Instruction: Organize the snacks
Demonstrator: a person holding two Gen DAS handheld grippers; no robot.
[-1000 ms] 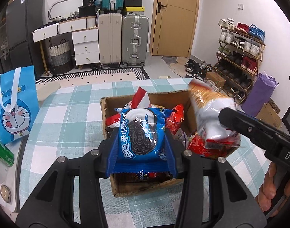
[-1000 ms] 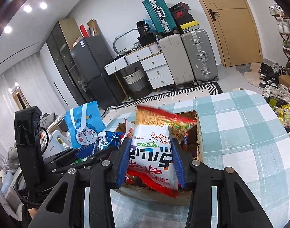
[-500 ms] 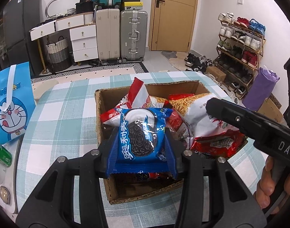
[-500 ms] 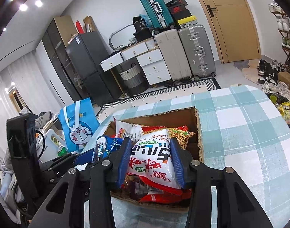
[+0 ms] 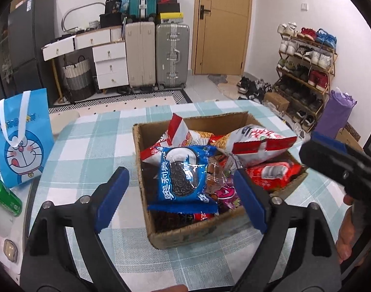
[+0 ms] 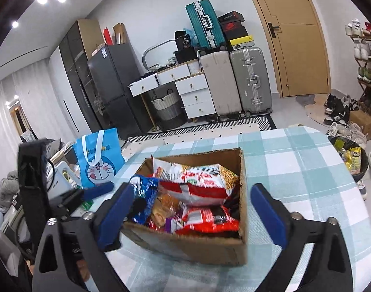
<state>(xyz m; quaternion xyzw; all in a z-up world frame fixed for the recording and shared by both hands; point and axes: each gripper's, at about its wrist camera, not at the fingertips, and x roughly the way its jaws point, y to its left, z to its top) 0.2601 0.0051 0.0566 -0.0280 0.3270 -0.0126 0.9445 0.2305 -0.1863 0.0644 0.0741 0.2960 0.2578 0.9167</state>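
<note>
With both my grippers spread wide and empty, the Oreo packet point(image 5: 183, 175) lies near-left in the cardboard box point(image 5: 197, 233), the noodle bag point(image 6: 204, 182) far-right; I withdraw left gripper point(image 5: 183, 192) and right gripper point(image 6: 197, 216) straight back, clear of the rim.

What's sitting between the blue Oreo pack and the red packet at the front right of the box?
In the left wrist view, small clear-wrapped snacks fill the gap between the Oreo pack and the red packet, all inside the cardboard box.
</note>
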